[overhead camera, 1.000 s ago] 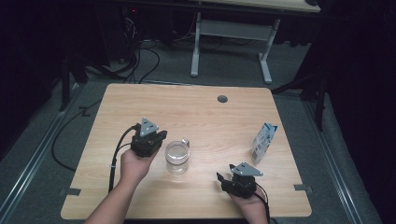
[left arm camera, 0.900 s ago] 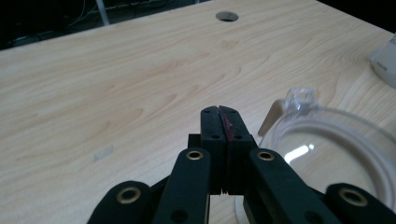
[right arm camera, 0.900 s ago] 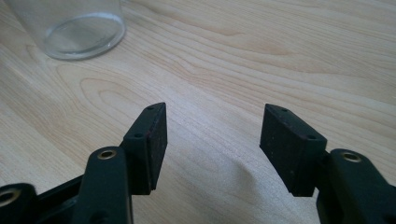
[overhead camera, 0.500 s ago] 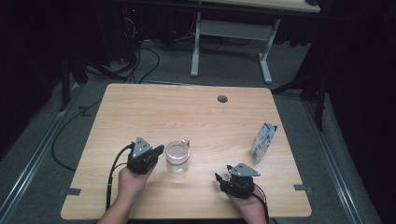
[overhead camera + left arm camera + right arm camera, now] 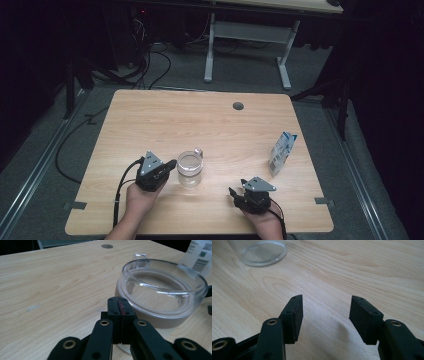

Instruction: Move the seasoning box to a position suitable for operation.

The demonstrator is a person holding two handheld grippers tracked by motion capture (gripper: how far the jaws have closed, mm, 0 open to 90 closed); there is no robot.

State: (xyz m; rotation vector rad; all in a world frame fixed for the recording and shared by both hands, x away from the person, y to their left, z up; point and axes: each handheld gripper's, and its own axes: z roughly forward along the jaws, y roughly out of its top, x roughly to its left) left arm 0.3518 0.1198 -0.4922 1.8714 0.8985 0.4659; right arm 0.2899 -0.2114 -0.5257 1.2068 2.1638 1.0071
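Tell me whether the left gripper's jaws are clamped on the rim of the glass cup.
No: the left gripper has its jaws pressed flat against each other, empty, just short of the glass cup.

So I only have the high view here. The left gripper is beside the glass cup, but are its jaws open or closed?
Observer: The left gripper is closed, jaws pressed together on nothing, just short of the glass cup.
Operator: And the right one?
Observer: The right gripper is open, a wide gap between its jaws, bare table beneath.
Operator: Anything in the cup?
Observer: It looks empty in the left gripper view; its handle is on the far side from that gripper.
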